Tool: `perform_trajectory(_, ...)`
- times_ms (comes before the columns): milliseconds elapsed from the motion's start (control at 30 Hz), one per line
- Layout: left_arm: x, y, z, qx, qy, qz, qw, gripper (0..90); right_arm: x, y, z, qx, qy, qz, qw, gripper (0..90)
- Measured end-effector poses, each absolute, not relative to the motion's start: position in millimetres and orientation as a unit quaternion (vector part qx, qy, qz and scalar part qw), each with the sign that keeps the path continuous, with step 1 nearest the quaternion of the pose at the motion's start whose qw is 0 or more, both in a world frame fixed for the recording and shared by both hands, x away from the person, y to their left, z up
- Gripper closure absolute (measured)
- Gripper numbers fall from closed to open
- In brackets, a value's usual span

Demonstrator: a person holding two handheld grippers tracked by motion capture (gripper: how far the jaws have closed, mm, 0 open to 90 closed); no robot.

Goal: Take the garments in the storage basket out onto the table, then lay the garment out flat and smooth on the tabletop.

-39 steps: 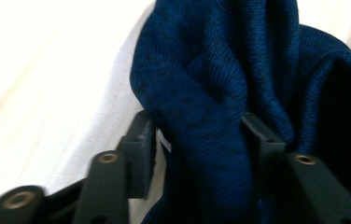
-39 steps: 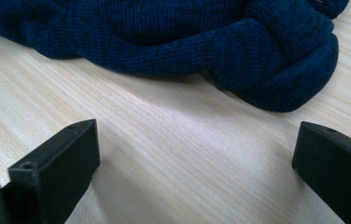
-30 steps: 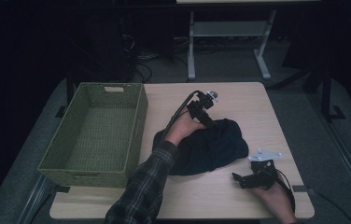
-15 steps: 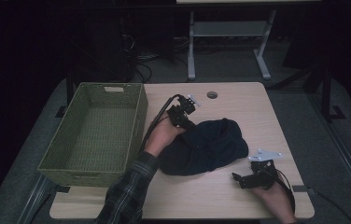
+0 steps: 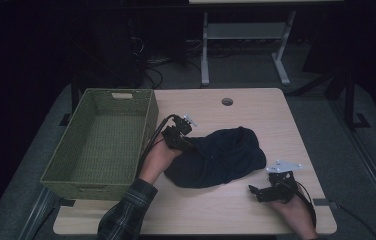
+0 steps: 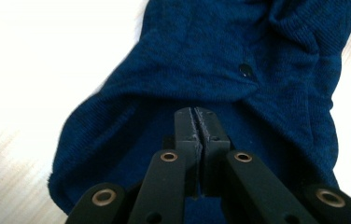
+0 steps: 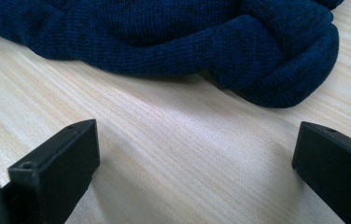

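Two grippers: one on the cloth, one waiting beside it.
Left gripper (image 5: 188, 145): jaws pressed flat together at the near-left edge of the dark blue sweater (image 5: 216, 157); the left gripper view shows knit all round the tips, but whether any fabric is actually pinched between them, I cannot tell.
Right gripper (image 5: 256, 190): jaws spread wide, nothing between them, resting low on the table (image 5: 256, 110) just short of the sweater's rolled hem (image 7: 276, 70).
Sweater, place: crumpled in a heap on the middle of the table, to the right of the green basket (image 5: 101, 145), apart from its wall.
Sweater, lie: long axis runs from near-left to far-right across the table; the bulkier, bunched end points to the far right, the flatter end toward the left gripper.
Risk one: if the left jaws hold only a thin fold or none, a pull would likely slip off and leave the heap where it is.
Risk two: lifted from one edge alone, the heap could unroll and drag.
Risk three: a low carry toward the basket might snag knit on the woven rim.
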State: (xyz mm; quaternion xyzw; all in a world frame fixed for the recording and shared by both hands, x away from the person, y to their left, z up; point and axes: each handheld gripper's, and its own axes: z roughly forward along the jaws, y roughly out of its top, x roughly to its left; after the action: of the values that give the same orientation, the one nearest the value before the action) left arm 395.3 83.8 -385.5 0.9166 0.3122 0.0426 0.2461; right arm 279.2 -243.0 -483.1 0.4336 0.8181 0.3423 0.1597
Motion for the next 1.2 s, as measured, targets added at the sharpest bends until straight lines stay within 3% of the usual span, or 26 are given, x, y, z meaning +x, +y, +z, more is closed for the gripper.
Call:
perform_trajectory(500, 388.5, 89.0, -412.1, 0.915, 0.336, 0.047, 0.217, 89.1, 279.2, -242.9, -483.1, 0.433, 0.818, 0.342, 0.160, 0.4)
perform_trajectory(900, 381.9, 85.6, -439.9, 0.927, 0.329, 0.014, 0.180, 89.7, 279.2, -242.9, -483.1, 0.433, 0.818, 0.342, 0.160, 0.4)
perform_trajectory(1200, 368.0, 82.8, -441.0, 0.930, 0.313, -0.009, 0.194, 89.8, 279.1, -242.9, -483.0, 0.433, 0.818, 0.342, 0.160, 0.4)
